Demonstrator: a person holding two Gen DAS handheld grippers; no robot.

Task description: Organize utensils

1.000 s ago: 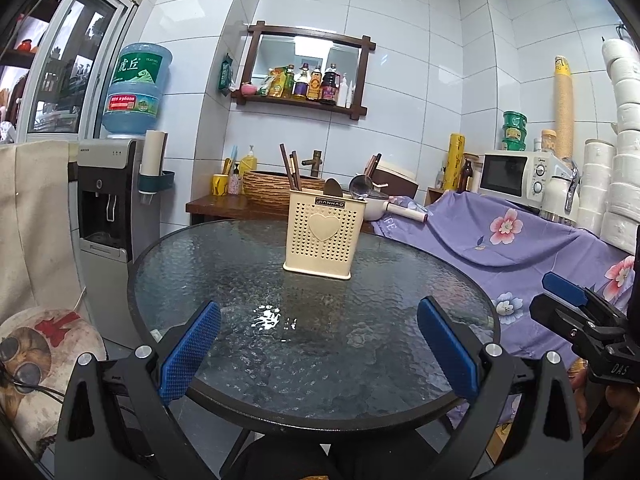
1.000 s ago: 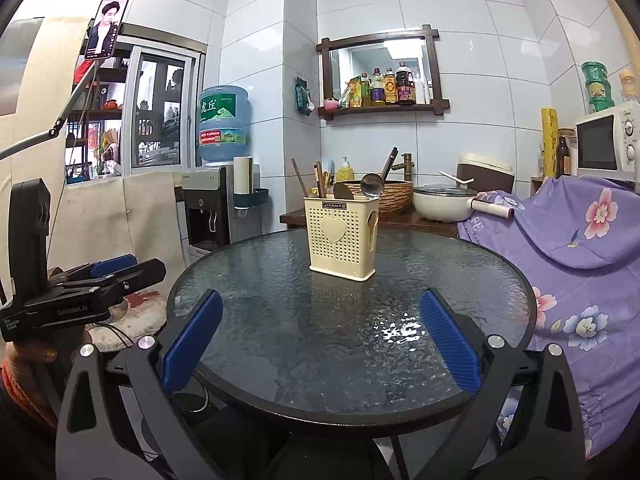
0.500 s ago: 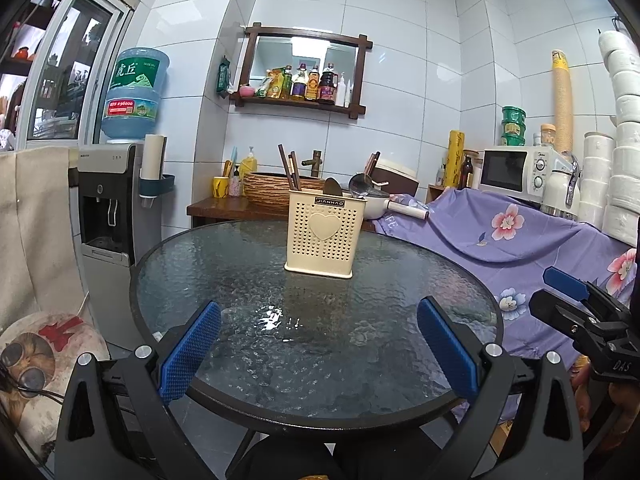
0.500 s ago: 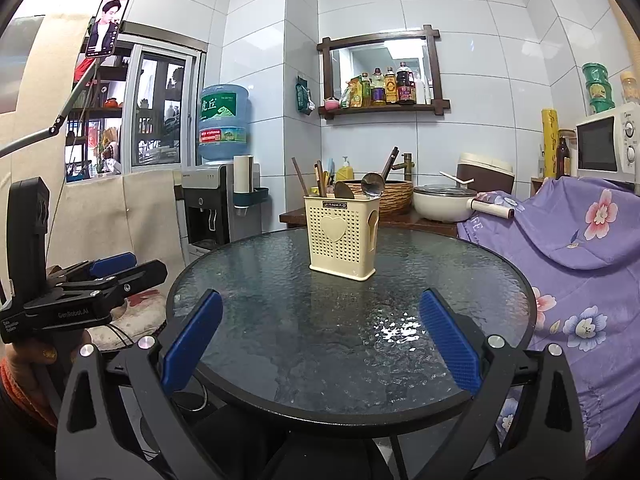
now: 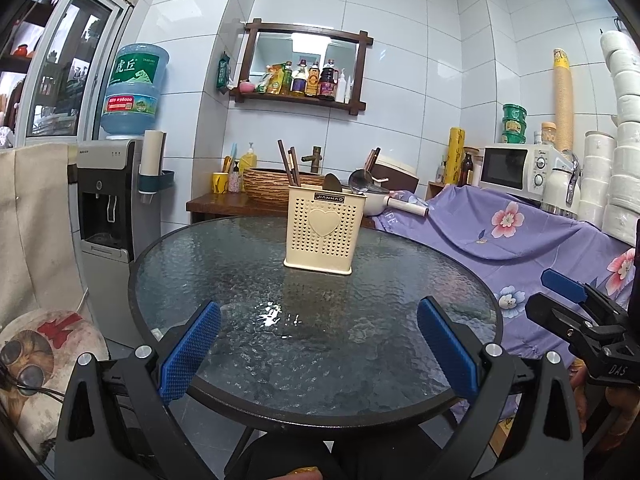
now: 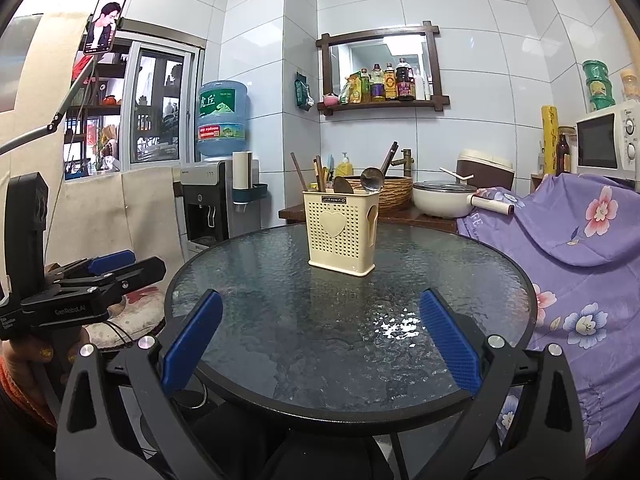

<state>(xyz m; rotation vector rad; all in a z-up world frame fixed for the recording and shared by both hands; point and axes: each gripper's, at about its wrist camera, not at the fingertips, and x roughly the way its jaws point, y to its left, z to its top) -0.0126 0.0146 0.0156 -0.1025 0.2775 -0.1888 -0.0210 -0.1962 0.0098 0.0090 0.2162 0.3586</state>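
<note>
A cream perforated utensil holder (image 5: 325,232) (image 6: 342,230) with a heart on its front stands upright past the middle of the round glass table (image 5: 248,280) (image 6: 256,280). Chopsticks (image 5: 289,168) (image 6: 306,172), a metal ladle (image 6: 372,180) and a dark spoon (image 5: 332,183) stick out of its top. My left gripper (image 5: 318,350) is open at the table's near edge, nothing between its blue pads. My right gripper (image 6: 320,346) is open too, held over the near rim. Each gripper shows at the edge of the other's view, held by a hand.
A purple floral cloth (image 5: 520,232) (image 6: 580,220) covers something at the right. Behind the table stand a wooden counter with a woven basket (image 5: 268,184), a white pot (image 6: 440,200) and a microwave (image 5: 516,170). A water dispenser (image 5: 112,208) and a cushioned stool (image 5: 36,356) are at left.
The left wrist view has shifted slightly, the left gripper drifting a little. The right gripper stays put. Both jaws stay open and the holder has not moved.
</note>
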